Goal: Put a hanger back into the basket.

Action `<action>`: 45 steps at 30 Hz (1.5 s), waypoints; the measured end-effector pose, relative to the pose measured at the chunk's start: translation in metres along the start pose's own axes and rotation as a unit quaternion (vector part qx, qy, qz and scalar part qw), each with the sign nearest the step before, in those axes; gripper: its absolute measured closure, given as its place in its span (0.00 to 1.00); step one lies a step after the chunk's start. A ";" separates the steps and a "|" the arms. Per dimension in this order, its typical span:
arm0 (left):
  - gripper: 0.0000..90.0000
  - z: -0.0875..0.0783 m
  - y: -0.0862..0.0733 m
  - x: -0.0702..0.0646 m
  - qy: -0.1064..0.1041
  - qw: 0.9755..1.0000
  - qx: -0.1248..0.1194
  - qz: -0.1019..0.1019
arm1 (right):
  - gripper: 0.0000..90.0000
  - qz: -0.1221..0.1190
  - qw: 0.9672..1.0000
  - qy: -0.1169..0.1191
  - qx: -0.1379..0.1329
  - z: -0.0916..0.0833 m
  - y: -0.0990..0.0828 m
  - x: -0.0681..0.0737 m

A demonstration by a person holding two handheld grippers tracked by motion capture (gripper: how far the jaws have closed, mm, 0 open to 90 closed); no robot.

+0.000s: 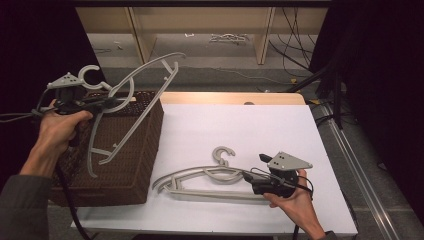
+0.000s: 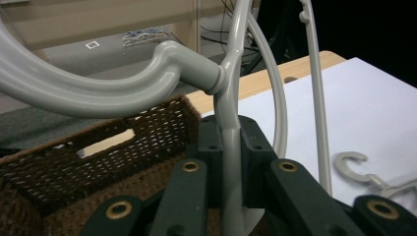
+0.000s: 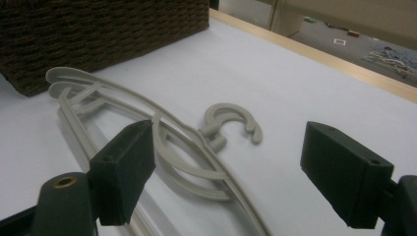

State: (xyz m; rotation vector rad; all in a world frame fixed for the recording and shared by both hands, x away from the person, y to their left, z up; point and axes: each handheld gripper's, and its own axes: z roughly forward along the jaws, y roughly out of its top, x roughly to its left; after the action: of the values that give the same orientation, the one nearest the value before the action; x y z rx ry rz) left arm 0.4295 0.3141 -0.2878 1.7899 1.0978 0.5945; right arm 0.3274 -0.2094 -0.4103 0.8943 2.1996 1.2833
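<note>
Grey plastic is what the hangers are made of. One hanger (image 1: 131,95) is up in the air over the brown woven basket (image 1: 135,165), tilted with its hook (image 1: 89,76) near the hand. The left gripper (image 1: 102,102) has its jaws pinched tight on the thin neck of this hanger, just below the hook, and you can see that well in the left gripper view, where the grey bar (image 2: 231,162) runs up between the black pads. So the step in hand looks like putting this hanger into the basket. Next, I think, the hanger has to tip flatter and go down inside the basket walls before the jaws let go, because it is long and could catch on the rim. More hangers (image 1: 200,181) lie in a pile on the white table (image 1: 280,135), just beside the basket. The right gripper (image 1: 246,175) waits by this pile with its jaws wide apart and nothing held; one pad (image 3: 128,162) is close to the top hanger (image 3: 162,142). How many hangers are in the pile is hard to count, since they lie on top of each other. The inside of the basket is mostly hidden behind its wall and the raised hanger.
</note>
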 end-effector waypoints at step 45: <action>0.91 0.007 -0.096 0.072 0.094 0.987 0.126 0.042 | 0.24 -0.004 1.000 0.005 0.014 0.005 -0.004 0.001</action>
State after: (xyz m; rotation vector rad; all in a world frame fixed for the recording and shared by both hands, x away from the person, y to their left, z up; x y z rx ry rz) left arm 0.4285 0.3904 -0.3809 2.0381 1.2777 0.7118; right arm 0.3287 -0.2066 -0.4163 0.8908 2.2324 1.2579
